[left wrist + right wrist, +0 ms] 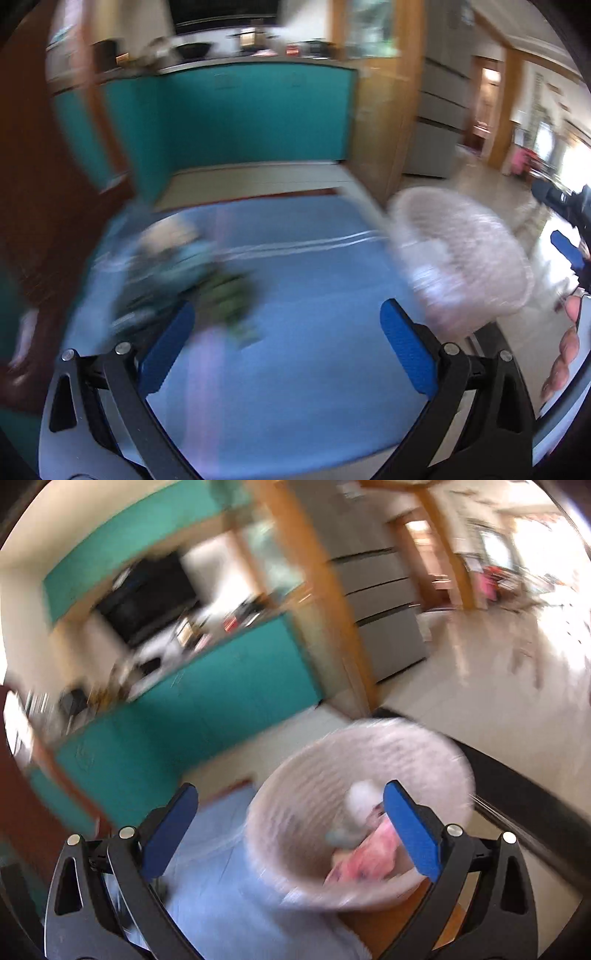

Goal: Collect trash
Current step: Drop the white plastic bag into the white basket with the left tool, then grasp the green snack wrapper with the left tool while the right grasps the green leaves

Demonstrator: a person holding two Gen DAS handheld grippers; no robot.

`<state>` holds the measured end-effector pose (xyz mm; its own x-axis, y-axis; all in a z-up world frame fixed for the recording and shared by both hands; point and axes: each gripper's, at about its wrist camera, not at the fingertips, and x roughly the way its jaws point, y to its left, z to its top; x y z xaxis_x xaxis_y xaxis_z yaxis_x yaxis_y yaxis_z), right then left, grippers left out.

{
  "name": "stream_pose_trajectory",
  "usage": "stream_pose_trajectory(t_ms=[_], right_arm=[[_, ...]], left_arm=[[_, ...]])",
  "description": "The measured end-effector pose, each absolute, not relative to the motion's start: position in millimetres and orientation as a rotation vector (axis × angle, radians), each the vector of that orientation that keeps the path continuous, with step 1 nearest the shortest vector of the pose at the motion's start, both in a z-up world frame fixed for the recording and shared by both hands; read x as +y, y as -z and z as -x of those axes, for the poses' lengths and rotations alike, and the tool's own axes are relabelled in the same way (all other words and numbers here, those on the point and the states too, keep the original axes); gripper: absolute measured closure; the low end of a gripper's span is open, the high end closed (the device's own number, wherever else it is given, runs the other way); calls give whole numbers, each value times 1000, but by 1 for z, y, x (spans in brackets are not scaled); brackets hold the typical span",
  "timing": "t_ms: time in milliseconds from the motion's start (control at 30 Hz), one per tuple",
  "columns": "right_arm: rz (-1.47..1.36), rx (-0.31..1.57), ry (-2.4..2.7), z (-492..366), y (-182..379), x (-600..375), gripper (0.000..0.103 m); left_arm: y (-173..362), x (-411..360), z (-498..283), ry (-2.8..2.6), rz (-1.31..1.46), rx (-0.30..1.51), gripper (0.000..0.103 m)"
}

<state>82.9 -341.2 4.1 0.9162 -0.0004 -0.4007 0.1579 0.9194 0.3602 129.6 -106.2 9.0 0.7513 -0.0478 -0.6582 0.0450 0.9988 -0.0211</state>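
Though blurred, both seen empty: left gripper (287,347) and right gripper (290,827), ribbed blue pads spread wide. Beyond, smooth blue cloth (295,295), crumpled trash (184,273) at left, round white ribbed basket (295,805) with pink wrapper (369,853) at right edge.

Both wrist views high, sharing basket (461,258)
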Motion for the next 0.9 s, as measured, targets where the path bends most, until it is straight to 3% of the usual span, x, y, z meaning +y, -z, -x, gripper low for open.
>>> stream_pose_trajectory(t_ms=[267, 900], right_arm=[[-120, 640, -208, -89, 24, -211, 5], [-36, 683, -254, -87, 33, -169, 5]], left_arm=[[14, -2, -95, -132, 149, 797, 3], [20, -11, -104, -132, 120, 817, 3]])
